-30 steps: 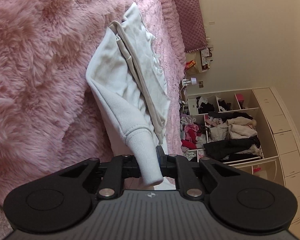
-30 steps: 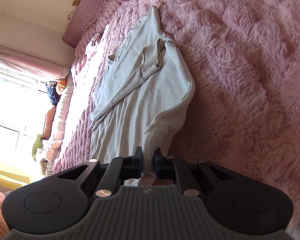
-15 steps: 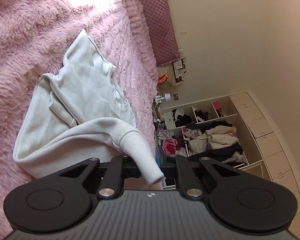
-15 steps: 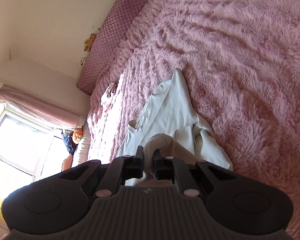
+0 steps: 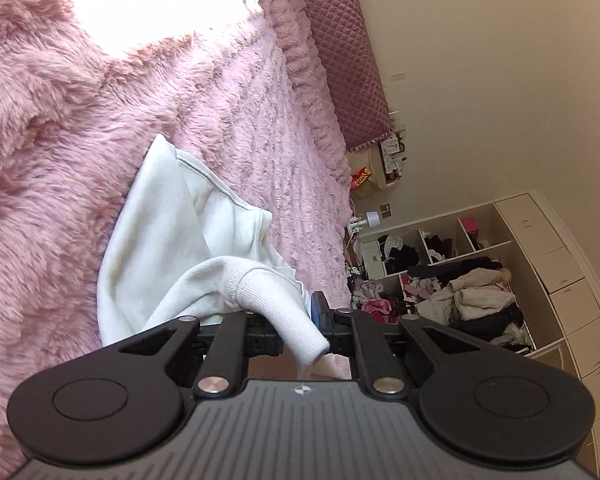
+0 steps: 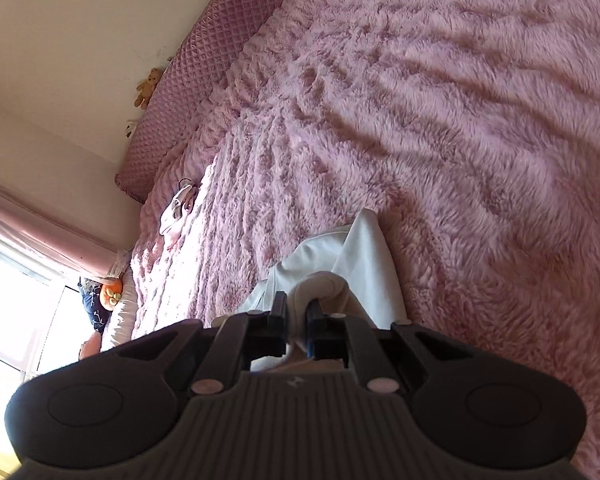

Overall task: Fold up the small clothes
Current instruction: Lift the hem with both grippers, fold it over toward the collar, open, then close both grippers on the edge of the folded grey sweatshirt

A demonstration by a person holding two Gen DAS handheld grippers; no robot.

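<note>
A small white sweatshirt (image 5: 168, 236) lies on the fluffy pink bedspread (image 5: 52, 128), its near part lifted and doubled over. My left gripper (image 5: 296, 328) is shut on the sweatshirt's ribbed edge (image 5: 284, 304), which bulges out between the jaws. In the right wrist view the sweatshirt (image 6: 364, 252) shows just past my right gripper (image 6: 297, 320), which is shut on a folded hem of the same garment. Most of the garment is hidden behind both grippers.
A quilted purple headboard (image 5: 340, 52) runs along the wall. Open shelves stuffed with clothes (image 5: 460, 284) stand beyond the bed's edge. A small pink item (image 6: 176, 212) lies on the bedspread (image 6: 460, 100), and a teddy bear (image 6: 148, 86) sits on the headboard.
Both grippers have carried the garment's near edge forward over the rest. The sweatshirt went from spread out long to bunched short and close under the grippers.
</note>
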